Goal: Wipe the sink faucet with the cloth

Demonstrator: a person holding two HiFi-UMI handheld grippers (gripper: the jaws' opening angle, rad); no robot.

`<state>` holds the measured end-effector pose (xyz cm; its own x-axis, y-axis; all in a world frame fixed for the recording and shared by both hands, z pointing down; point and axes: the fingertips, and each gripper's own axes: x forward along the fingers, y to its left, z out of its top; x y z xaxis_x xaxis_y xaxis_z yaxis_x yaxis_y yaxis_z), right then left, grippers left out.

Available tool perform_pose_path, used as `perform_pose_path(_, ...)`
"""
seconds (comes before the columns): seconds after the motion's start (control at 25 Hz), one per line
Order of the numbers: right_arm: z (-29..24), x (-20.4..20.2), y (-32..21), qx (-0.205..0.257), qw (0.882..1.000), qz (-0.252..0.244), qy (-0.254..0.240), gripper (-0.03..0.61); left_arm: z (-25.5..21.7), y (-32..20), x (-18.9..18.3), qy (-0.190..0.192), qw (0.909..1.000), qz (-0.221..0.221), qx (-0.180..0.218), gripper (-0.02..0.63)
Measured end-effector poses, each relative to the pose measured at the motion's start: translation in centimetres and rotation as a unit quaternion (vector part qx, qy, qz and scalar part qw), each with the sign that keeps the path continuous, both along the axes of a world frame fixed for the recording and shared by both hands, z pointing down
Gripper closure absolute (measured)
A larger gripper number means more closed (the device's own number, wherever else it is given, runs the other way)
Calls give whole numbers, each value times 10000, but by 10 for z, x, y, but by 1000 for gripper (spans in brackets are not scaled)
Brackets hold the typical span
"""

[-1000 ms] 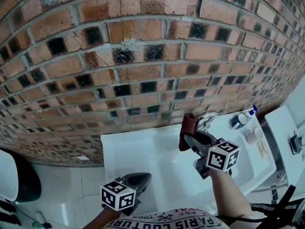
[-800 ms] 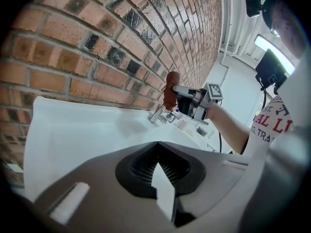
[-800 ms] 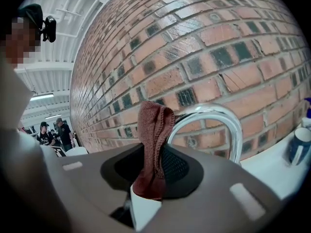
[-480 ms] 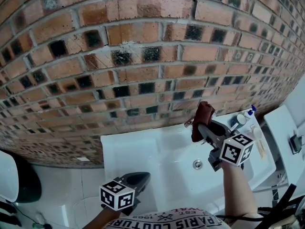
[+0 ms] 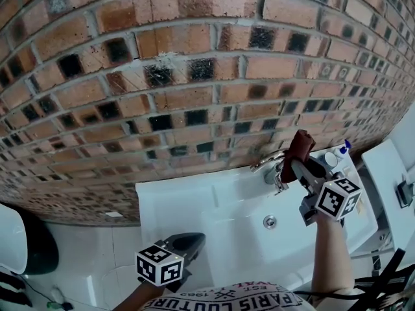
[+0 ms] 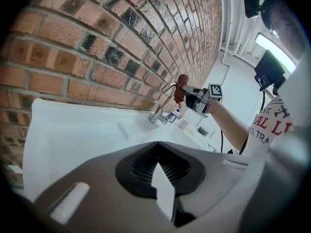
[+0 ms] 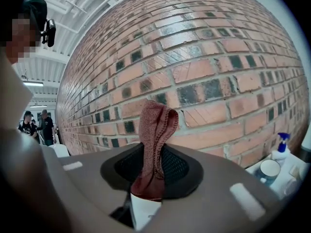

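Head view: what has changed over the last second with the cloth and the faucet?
The right gripper, shut on the cloth throughout, carried it rightward and toward the brick wall, from left of the faucet to its right side. The left gripper stayed low in front of the sink, shut and empty. Nothing was let go.

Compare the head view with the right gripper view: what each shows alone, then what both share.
Head view only: the faucet, the sink drain and the left gripper. Right gripper view only: people standing far off at left. Both: the red cloth clamped in the tongs of the right gripper, the brick wall and the blue-capped bottle.
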<state>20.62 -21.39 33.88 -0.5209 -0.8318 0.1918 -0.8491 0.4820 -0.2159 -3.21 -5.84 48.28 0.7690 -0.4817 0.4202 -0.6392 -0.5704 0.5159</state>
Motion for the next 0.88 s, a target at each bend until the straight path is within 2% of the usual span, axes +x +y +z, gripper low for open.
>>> perform_pose_path(0.4, 41, 43, -19, -330, 9982, 510, -21, 485, 7, -6, 3, -60, 9999, -14, -92, 607)
perform_pose_path(0.88, 109, 51, -35, -939, 9927, 741, 182, 488, 18, -9, 5, -120, 9996, -32, -239, 607)
